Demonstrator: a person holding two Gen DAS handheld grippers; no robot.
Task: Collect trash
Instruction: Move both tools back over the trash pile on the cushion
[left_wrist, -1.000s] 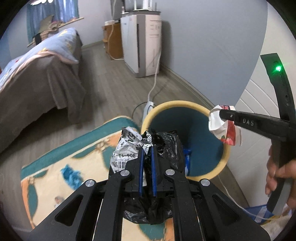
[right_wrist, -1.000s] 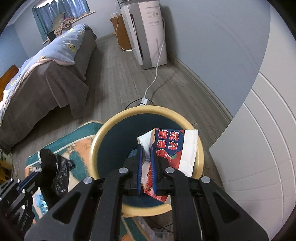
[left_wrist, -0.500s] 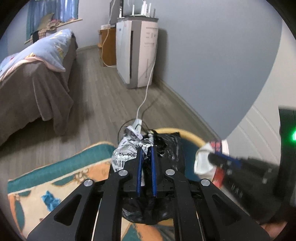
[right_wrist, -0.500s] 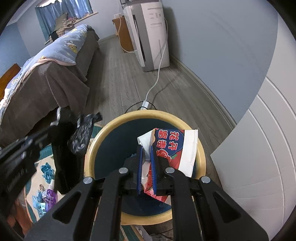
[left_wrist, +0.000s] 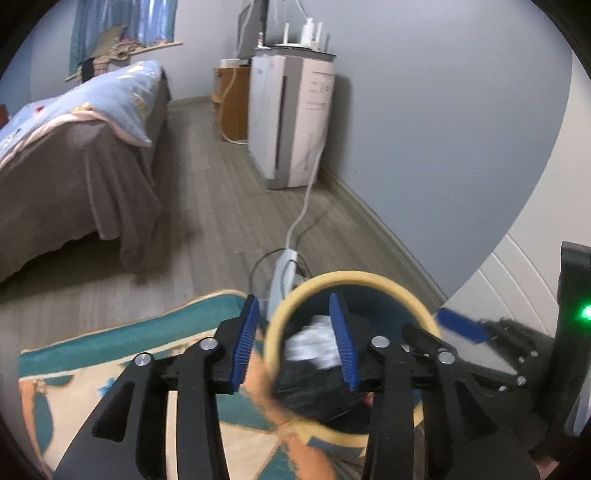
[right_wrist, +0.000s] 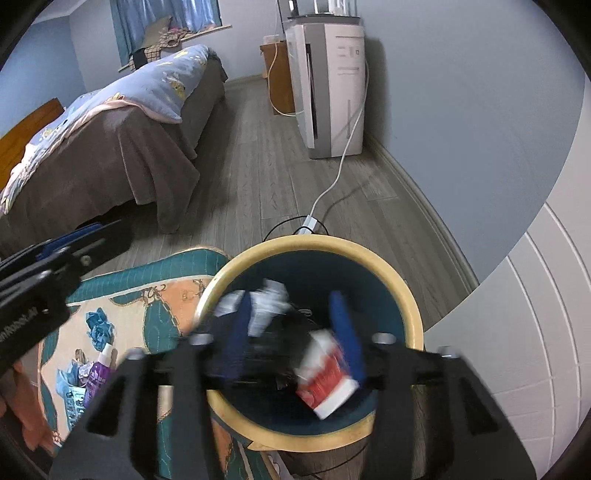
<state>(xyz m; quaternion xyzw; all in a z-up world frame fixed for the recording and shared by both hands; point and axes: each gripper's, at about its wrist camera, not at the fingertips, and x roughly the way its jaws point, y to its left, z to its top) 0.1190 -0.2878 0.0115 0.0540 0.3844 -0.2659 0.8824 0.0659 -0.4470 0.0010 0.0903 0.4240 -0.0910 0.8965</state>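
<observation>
A round bin with a cream rim (left_wrist: 354, 277) (right_wrist: 317, 243) and teal inside stands on the floor beside the rug. My left gripper (left_wrist: 297, 339) is open above the bin's left rim. The black plastic bag with crumpled white labelled paper (left_wrist: 314, 343) lies blurred inside the bin. My right gripper (right_wrist: 293, 332) is open above the bin. The red and white snack wrapper (right_wrist: 327, 376) is free of the jaws, blurred, inside the bin next to the black bag (right_wrist: 280, 347).
A patterned teal and orange rug (right_wrist: 147, 302) holds more trash: a crumpled blue piece (right_wrist: 99, 328) and a purple packet (right_wrist: 98, 373). A bed (right_wrist: 110, 140), a white appliance (right_wrist: 332, 85) with a cable and power strip (right_wrist: 310, 223), and the wall surround the bin.
Both grippers have opened. The black bag with paper has dropped from the left one and the snack wrapper from the right one into the bin.
</observation>
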